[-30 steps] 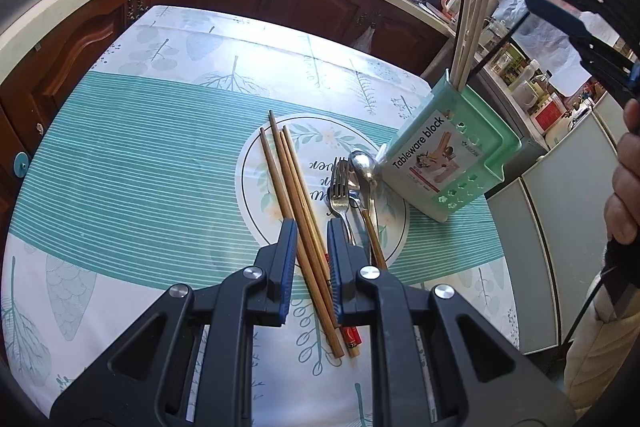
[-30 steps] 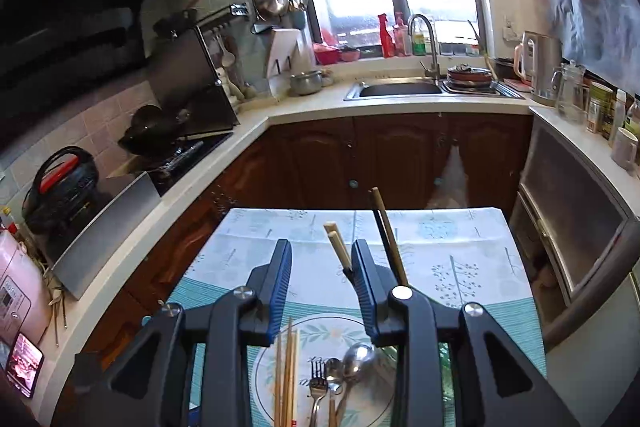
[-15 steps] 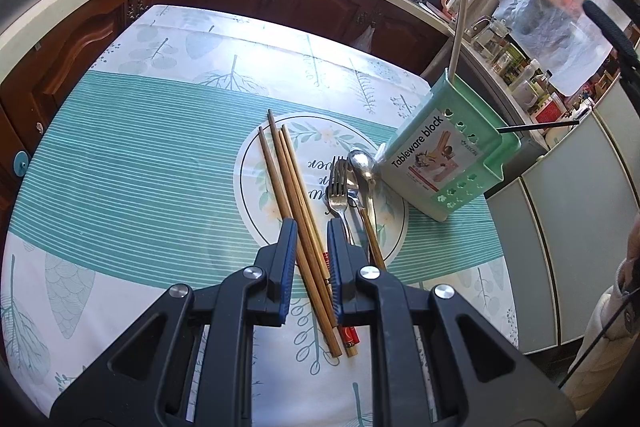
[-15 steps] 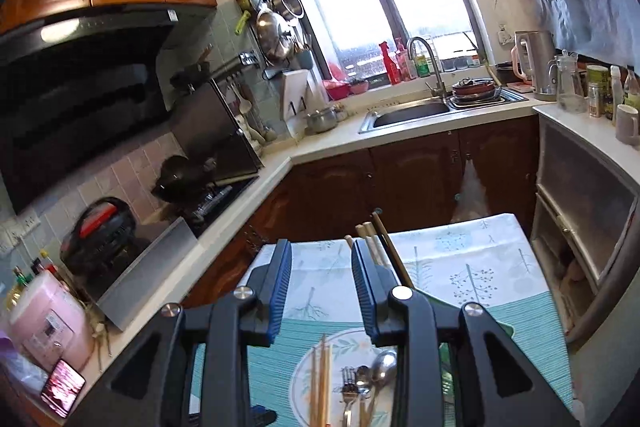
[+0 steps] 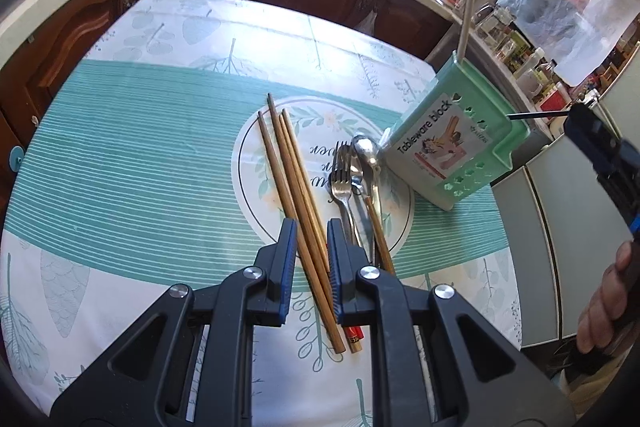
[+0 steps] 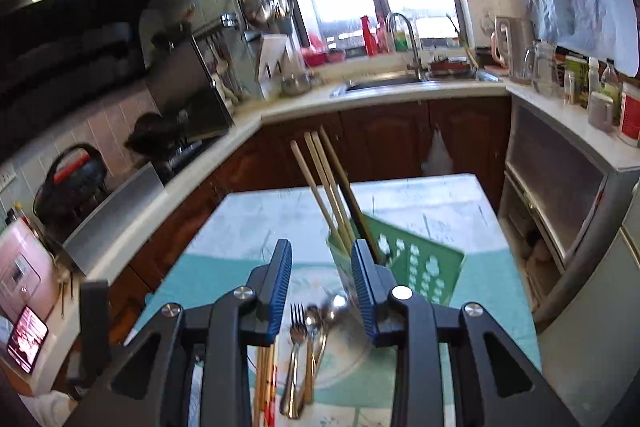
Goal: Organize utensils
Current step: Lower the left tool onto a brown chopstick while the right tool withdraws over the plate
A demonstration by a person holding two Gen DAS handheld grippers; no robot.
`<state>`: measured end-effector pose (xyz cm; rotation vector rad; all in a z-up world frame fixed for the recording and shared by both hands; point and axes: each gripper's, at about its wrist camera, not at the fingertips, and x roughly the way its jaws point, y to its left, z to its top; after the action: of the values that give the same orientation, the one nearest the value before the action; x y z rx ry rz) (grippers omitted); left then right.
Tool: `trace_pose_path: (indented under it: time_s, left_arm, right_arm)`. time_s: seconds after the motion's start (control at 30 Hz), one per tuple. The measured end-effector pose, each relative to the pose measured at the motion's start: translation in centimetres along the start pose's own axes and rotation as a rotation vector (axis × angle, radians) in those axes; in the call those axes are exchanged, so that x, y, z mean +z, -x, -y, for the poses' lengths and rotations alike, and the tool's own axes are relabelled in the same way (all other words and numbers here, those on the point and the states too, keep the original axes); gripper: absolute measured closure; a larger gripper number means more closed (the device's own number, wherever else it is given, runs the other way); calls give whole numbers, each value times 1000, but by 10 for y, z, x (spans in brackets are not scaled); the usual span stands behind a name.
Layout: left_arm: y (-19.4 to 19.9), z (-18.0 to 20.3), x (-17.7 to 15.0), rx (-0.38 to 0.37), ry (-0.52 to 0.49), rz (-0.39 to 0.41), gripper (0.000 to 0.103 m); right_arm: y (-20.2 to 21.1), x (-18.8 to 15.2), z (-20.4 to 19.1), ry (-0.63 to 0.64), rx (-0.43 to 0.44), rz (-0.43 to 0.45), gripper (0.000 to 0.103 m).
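Several brown chopsticks (image 5: 292, 179) lie on the round print of the tablecloth, beside a fork (image 5: 342, 183) and a spoon (image 5: 366, 151). My left gripper (image 5: 311, 251) hovers over the chopsticks' near half, its jaws a narrow gap apart and gripping nothing. The green tableware holder (image 5: 452, 147) stands tilted at the right with chopsticks (image 6: 324, 187) leaning in it. My right gripper (image 6: 322, 283) is open and empty, just short of the holder (image 6: 420, 267). In the left wrist view the right gripper (image 5: 600, 155) shows at the right edge, with a hand (image 5: 612, 307) below it.
The table (image 5: 120, 155) carries a teal and white cloth. Dark wood cabinets and a pale counter with a sink (image 6: 384, 83) wrap the far side. Jars and a kettle (image 6: 512, 47) crowd the right counter. A stove (image 6: 176, 147) sits at the left.
The right gripper has come down from the upper right toward the holder. The chopsticks in the holder have spread apart. The left gripper has stayed where it was.
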<state>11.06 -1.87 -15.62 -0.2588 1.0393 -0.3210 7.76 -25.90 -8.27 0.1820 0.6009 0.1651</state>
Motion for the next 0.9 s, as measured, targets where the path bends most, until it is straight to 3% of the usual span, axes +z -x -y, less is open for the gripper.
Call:
trace_pose_path:
  time_s: [0.2,0.33,0.43,0.57,0.9]
  left_arm:
    - [-41,-5,23,13,37,-173,91]
    - [-65,-6,36,39,53,-247,91]
    - [-83,-7,43,80,67,-304,97]
    - [-99,-8,45,132,75,-352,99]
    - [-114,8,54,172,41,-391,99]
  right_arm:
    - [-34,-23,-14,62,8,-139,72]
    - [-68,-40,-24,105,41,-271,72]
    - [-88,-48,-29,104,61,-350,80]
    - [-97,-54,-33,90,88,-388,81]
    - [-105,-63,-37,88,94,-426,81]
